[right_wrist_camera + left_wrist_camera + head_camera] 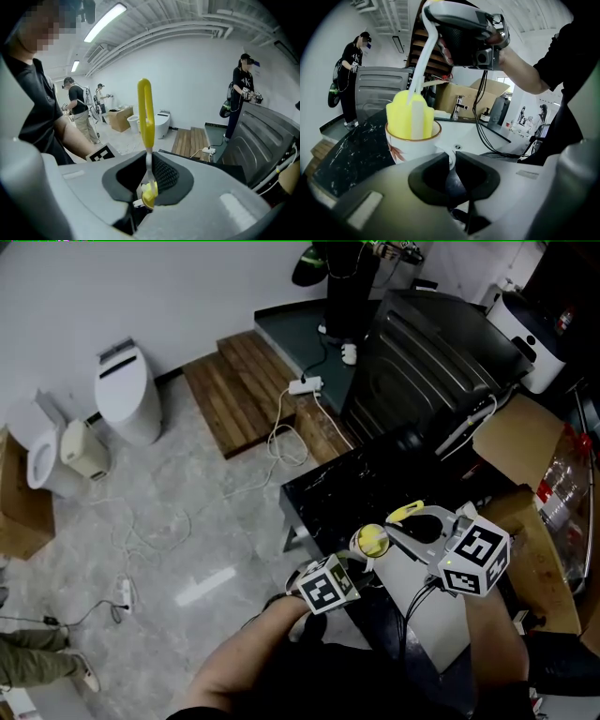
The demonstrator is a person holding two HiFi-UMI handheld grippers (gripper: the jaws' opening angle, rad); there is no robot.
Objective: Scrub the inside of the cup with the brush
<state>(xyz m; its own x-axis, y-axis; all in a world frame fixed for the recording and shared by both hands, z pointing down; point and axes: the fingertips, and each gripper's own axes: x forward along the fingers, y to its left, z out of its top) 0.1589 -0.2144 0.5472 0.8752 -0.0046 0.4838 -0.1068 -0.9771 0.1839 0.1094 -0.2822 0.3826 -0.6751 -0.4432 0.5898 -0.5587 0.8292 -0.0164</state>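
Note:
A white cup (408, 146) with a brown rim and a leaf print is held up in front of me, its handle pinched in my left gripper (452, 161), which is shut on it. The brush's yellow sponge head (410, 116) stands inside the cup, half above the rim. Its white stem (423, 61) rises to my right gripper (465, 33) above. In the right gripper view, that gripper (149, 186) is shut on the brush's yellow handle (145, 110). In the head view the cup (370, 541) sits between the left gripper (352, 563) and the right gripper (420, 527).
Below the cup lie a black marble counter (351, 154) and a white sink (468, 137) with a tap (458, 107). Cardboard boxes (520, 442) stand to the right. Toilets (127, 390), a wooden platform (248, 385) and cables (281, 442) lie on the floor. Several people stand around.

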